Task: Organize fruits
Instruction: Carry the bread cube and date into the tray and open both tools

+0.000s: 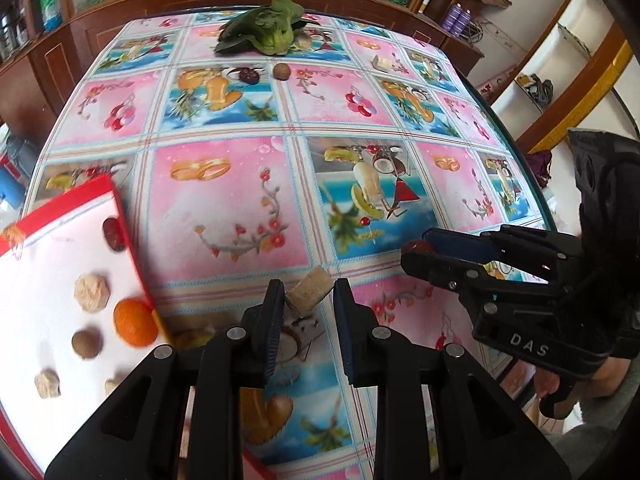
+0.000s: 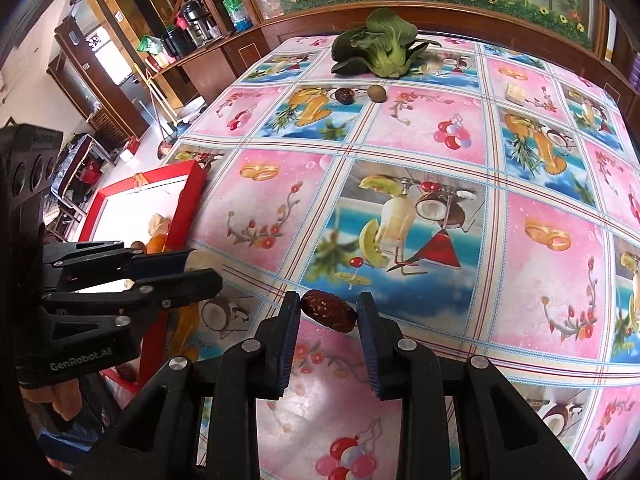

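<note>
My left gripper (image 1: 309,294) is shut on a beige dried fruit chunk (image 1: 310,291), held above the tablecloth just right of the red-rimmed white tray (image 1: 48,264). The tray holds a red date (image 1: 114,233), an orange (image 1: 135,322), a brown round fruit (image 1: 85,344) and several beige chunks. My right gripper (image 2: 328,312) is shut on a dark red date (image 2: 329,313) over the table's near middle; it shows at the right of the left wrist view (image 1: 416,249). The left gripper also shows in the right wrist view (image 2: 200,268).
A leafy green vegetable (image 1: 264,28) lies at the far end of the table. Near it lie a dark date (image 1: 249,75), a brown round fruit (image 1: 281,71) and a pale chunk (image 1: 382,63). Wooden cabinets stand behind and to the left.
</note>
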